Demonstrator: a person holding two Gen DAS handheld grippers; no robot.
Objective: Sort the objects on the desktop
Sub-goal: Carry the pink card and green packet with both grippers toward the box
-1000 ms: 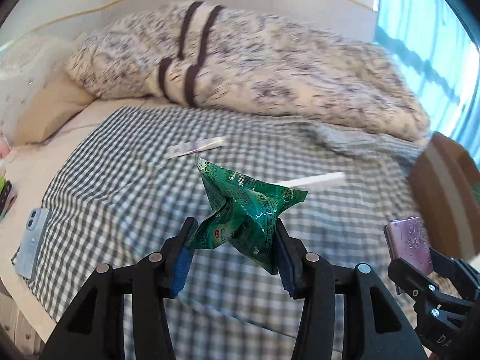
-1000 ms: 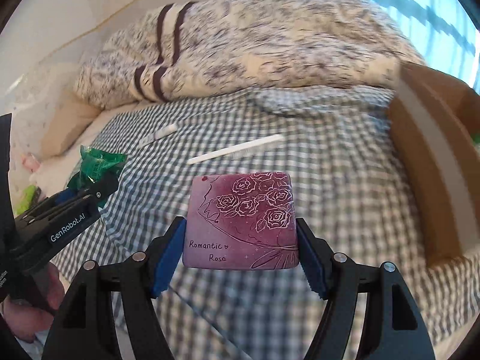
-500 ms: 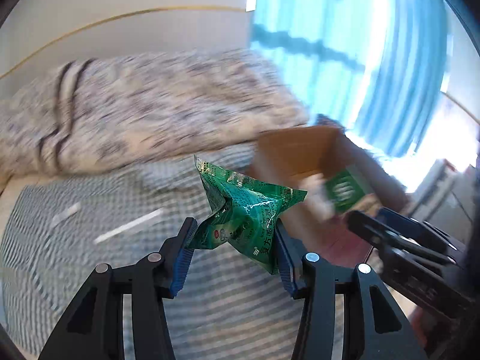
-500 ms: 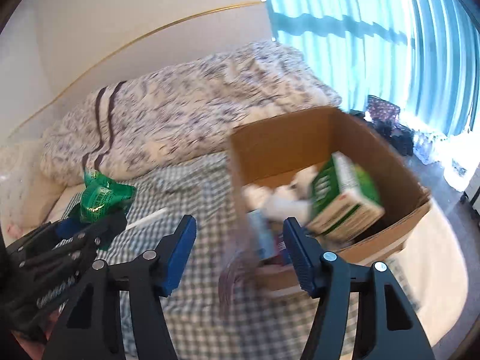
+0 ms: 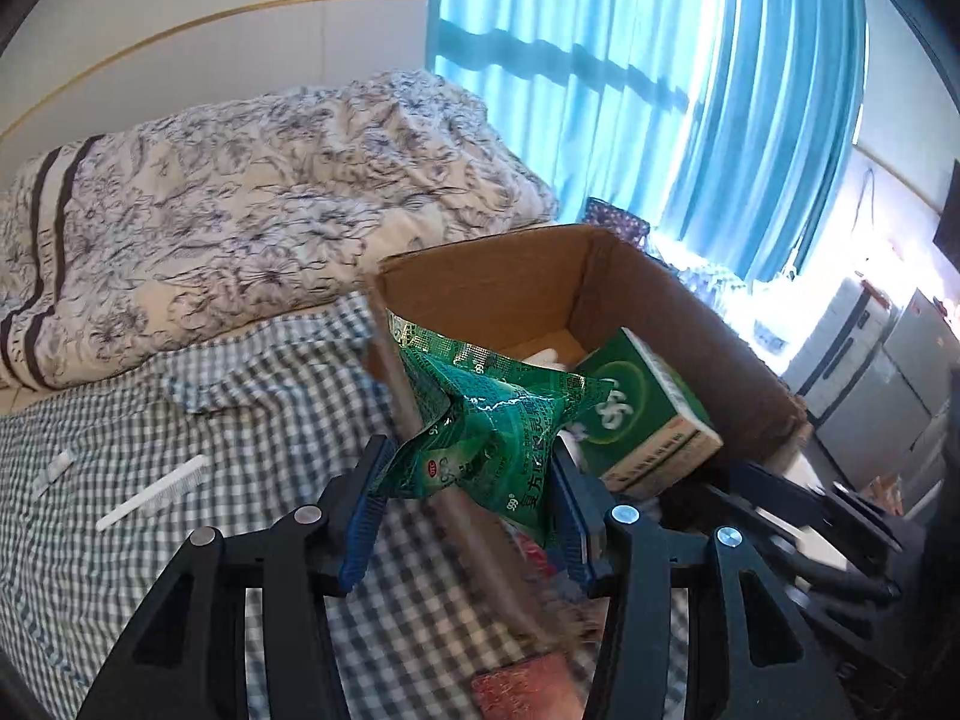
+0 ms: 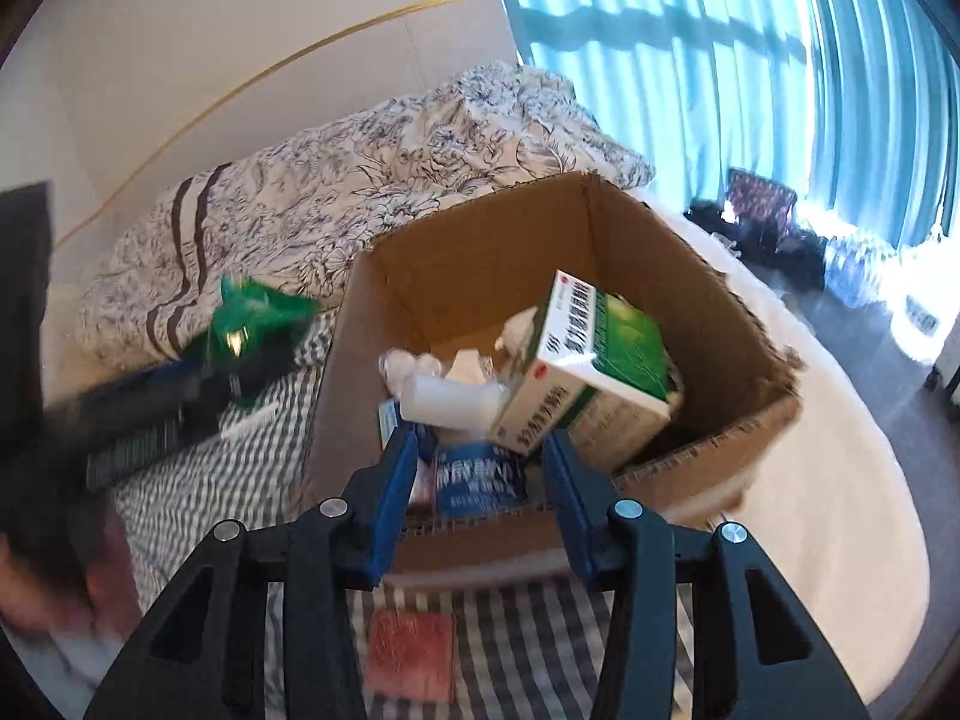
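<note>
A crumpled green sachet (image 5: pixel 486 420) is pinched between the blue pads of the left gripper (image 5: pixel 468 504), jaws closed onto the foil at mid-width; the bag's long axis is seen running lower left to upper right in the left wrist frame, with its free corner flaring toward centre. The cardboard box (image 5: pixel 522 276) is placed directly ahead and slightly right of those jaws, its near wall just behind the sachet in the picture, so the open top is judged to lie forward and right of the held item. In the right wrist frame the same sachet (image 6: pixel 258 324) is seen at left centre, outside the box's (image 6: pixel 480 240) left wall and not yet over the opening. The right gripper (image 6: pixel 480 480) is held wide open with nothing between the pads, parked at the box's near rim. A green-and-white carton (image 6: pixel 594 360), a white bottle (image 6: pixel 444 396) and a blue packet (image 6: pixel 474 474) are already inside. A reddish square pad (image 6: pixel 411 648) is lying on the checked bedsheet (image 6: pixel 240 480) below the right jaws, outside the box. The left hand is judged nearer for the drop; a short carry rightward over the wall appears to be needed.
</note>
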